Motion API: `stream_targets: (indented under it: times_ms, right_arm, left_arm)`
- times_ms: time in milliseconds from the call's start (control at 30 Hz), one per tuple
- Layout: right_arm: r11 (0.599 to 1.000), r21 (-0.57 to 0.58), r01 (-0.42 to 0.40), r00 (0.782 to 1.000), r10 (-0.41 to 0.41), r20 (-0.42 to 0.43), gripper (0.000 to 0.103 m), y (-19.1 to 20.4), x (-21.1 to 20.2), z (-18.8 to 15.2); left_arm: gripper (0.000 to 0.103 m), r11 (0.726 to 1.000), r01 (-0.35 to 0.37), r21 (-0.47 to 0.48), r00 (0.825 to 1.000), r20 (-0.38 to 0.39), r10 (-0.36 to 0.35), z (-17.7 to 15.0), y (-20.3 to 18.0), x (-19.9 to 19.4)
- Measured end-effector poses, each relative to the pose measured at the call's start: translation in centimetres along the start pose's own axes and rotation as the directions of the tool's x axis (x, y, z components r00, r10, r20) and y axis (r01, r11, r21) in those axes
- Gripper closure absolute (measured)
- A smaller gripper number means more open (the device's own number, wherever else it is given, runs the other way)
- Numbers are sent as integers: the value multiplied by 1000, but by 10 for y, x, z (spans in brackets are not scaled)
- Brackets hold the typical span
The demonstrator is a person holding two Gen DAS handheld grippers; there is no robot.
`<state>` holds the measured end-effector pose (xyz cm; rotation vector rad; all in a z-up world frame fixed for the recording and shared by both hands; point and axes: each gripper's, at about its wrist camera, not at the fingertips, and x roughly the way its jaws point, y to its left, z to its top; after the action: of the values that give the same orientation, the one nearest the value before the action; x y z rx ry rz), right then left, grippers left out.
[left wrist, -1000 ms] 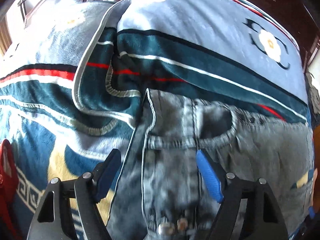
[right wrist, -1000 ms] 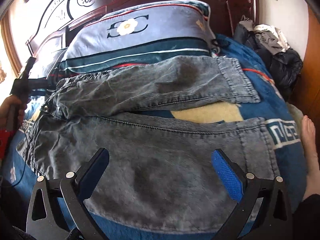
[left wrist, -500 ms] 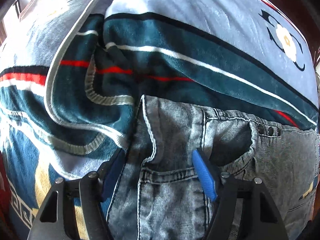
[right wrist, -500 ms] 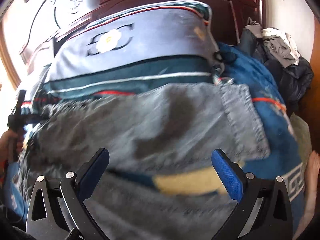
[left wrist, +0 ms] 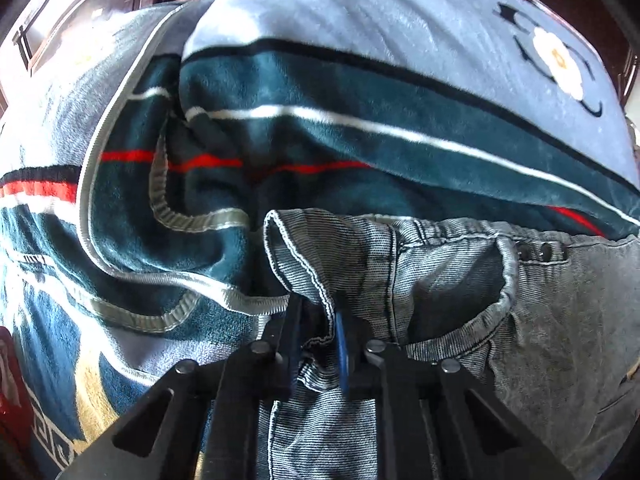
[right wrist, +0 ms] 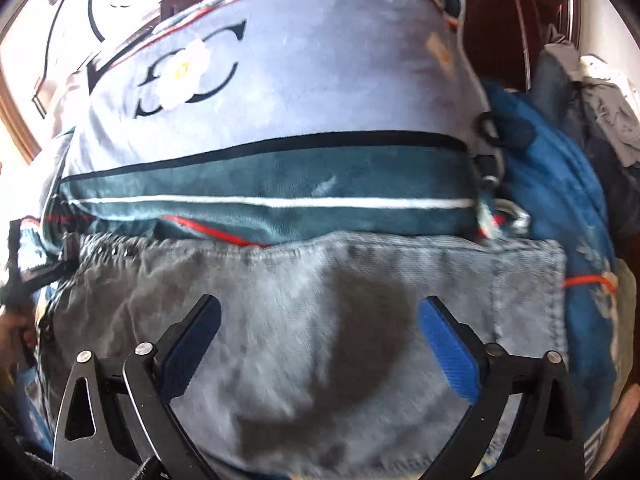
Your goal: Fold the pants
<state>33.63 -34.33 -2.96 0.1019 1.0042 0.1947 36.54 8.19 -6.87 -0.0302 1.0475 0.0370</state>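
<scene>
Denim pants (left wrist: 460,280) (one pair): left claw (left wrist: 318,336) clamped on waistband, right claw (right wrist: 320,344) spread apart.

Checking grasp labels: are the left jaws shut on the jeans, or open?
Shut on them. The left gripper has its jaws pinching a bunched edge of the grey-blue denim jeans at the waistband.

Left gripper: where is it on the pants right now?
In the left wrist view, the left gripper is shut on the jeans at the waistband's folded edge, left of the front pocket opening, just below the striped blanket.
</scene>
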Motion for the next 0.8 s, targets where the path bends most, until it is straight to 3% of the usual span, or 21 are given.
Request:
stream_targets:
  times_ms: [100, 167, 233, 267, 300, 333, 367, 467, 800]
  right_arm:
    - [999, 39, 28, 999, -27, -35, 7, 2, 21, 9]
    - [998, 47, 47, 997, -44, -65, 19, 3, 36, 12]
    - [991, 25, 131, 985, -127, -118, 39, 6, 54, 13]
    - [986, -3, 169, 978, -168, -121, 43, 8, 58, 12]
    - [978, -40, 203, 972, -206, -109, 57, 13, 60, 13]
    - [975, -54, 214, 971, -218, -98, 78, 15, 59, 13]
    - [977, -62, 206, 974, -211, -85, 84, 18, 57, 13]
    - [978, -82, 193, 978, -198, -57, 90, 24, 46, 12]
    - [992, -61, 109, 994, -109, 7, 91, 20, 9, -2]
  left_arm:
    - [88, 999, 43, -29, 998, 36, -42, 2, 7, -14]
    - [88, 996, 71, -47, 996, 52, -69, 5, 11, -20]
    - [88, 994, 94, -57, 994, 60, -91, 6, 15, -24]
    - [88, 993, 102, -60, 993, 61, -98, 7, 15, -25]
    - [88, 992, 108, -63, 993, 63, -104, 6, 15, -26]
    - [88, 992, 112, -65, 992, 65, -108, 7, 15, -27]
    - [88, 991, 117, -68, 991, 68, -112, 8, 14, -24]
    - [88, 986, 138, -89, 988, 79, -131, 6, 17, -31]
    - [88, 982, 164, -98, 983, 97, -154, 1, 35, -55]
